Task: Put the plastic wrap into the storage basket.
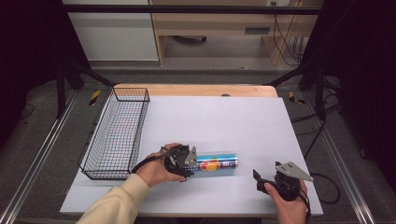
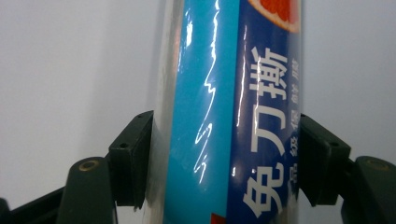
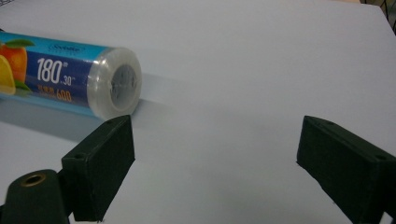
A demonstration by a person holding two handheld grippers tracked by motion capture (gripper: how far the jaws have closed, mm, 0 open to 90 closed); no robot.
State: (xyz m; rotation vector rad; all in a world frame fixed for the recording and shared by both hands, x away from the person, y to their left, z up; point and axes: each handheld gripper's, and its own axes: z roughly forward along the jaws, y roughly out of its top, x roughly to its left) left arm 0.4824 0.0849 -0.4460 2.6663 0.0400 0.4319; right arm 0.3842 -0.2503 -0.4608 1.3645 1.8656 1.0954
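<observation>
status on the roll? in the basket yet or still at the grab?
Done: the left gripper has its jaws closed around one end of the plastic-wrap roll; its own view shows both pads against the wrapper. In hand: the roll lies on the white table, not visibly lifted. Left, judging by the layout: the wire basket looks empty, so likely lift and carry over. The right gripper is open, holding nothing.

Bright, even overhead lighting; dark surroundings.
Glare streaks along the glossy blue plastic-wrapped cylindrical roll [image 2: 224,116] (sharpest close up), soft shadow beneath on the white tabletop [image 3: 243,60]; near black jaws slightly blurred.
</observation>
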